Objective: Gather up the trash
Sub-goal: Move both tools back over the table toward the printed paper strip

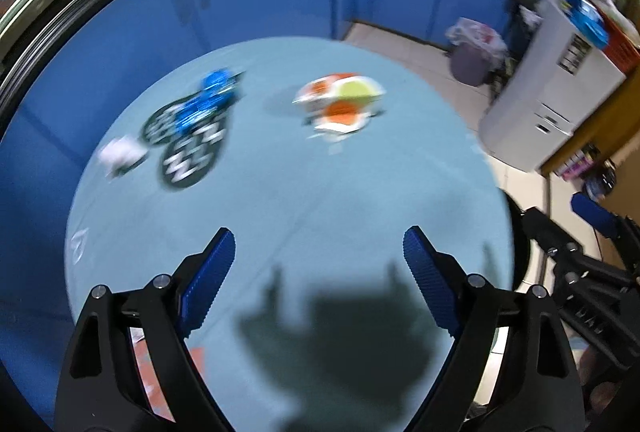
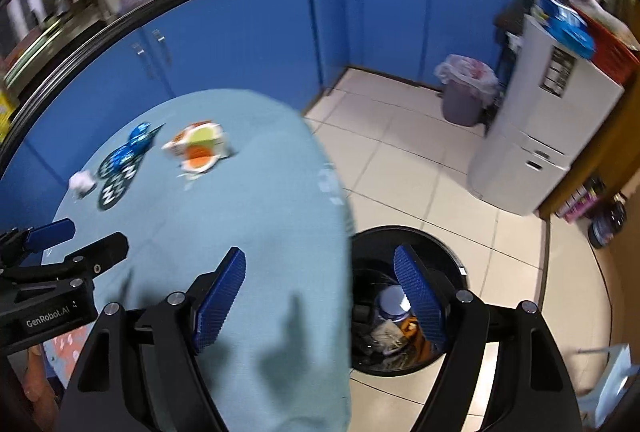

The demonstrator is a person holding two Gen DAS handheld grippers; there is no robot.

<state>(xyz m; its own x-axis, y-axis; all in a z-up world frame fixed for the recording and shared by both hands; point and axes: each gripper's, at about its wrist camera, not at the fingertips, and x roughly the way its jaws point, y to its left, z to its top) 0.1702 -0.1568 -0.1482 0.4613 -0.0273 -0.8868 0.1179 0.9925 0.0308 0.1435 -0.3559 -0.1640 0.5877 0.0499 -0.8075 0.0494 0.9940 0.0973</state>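
Three pieces of trash lie on the desk (image 1: pixel 304 199): one orange-and-white wrapper (image 1: pixel 340 99) at 12 o'clock, one blue-and-black wrapper (image 1: pixel 192 127) at 10 o'clock, and one white crumpled paper (image 1: pixel 120 153) beside it. Two bins show: one black bin (image 2: pixel 404 300) and one lined grey bin (image 2: pixel 464 91).

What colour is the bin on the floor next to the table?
Black. The bin, already holding trash, shows best in the right wrist view, beside the light blue table.
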